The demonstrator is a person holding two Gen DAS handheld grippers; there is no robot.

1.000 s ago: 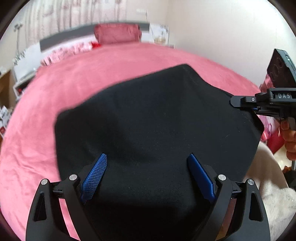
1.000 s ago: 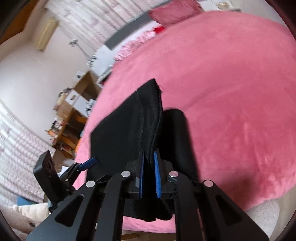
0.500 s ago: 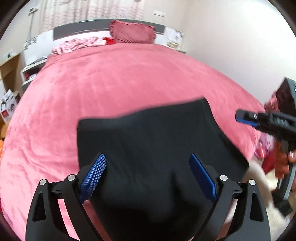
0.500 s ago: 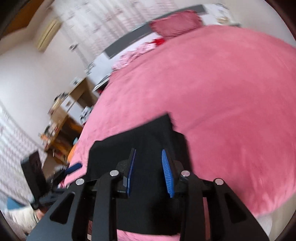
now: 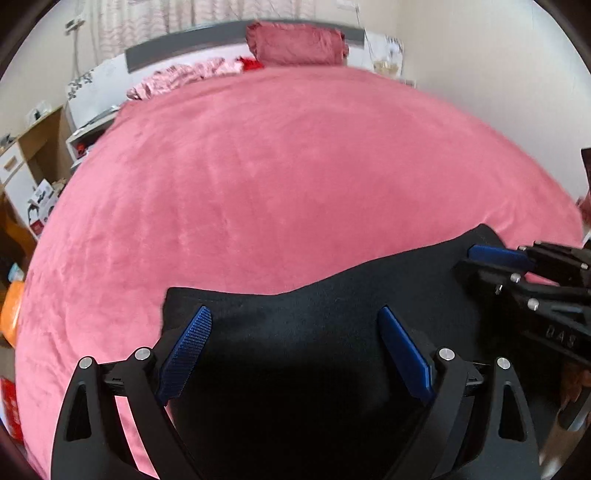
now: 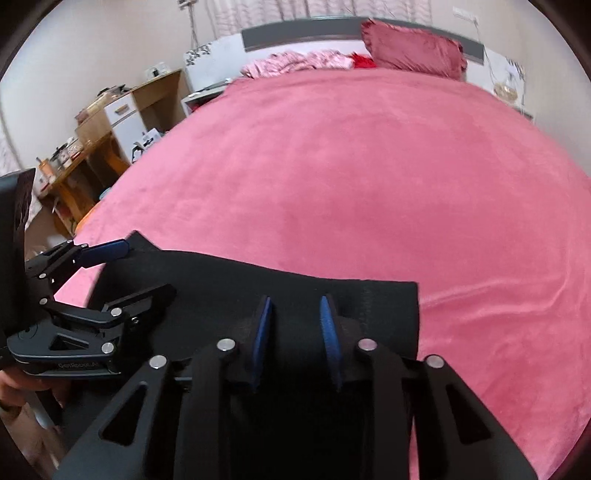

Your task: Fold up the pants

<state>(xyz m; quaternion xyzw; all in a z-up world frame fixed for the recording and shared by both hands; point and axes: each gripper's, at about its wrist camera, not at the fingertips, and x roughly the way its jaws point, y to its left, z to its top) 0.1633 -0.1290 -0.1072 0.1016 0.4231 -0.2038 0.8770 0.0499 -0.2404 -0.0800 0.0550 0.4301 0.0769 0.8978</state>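
Left gripper (image 5: 293,345) spread wide over the pants' (image 5: 332,325) left part, nothing pinched. Black pants lie flat on the near edge of the pink bed (image 5: 295,177). Right gripper (image 6: 293,330) parted, over the pants' right end, gripping nothing.

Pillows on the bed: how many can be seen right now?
1. A dark red pillow lies at the head of the bed, against the grey headboard, right of crumpled pink bedding. That bedding could hide another.
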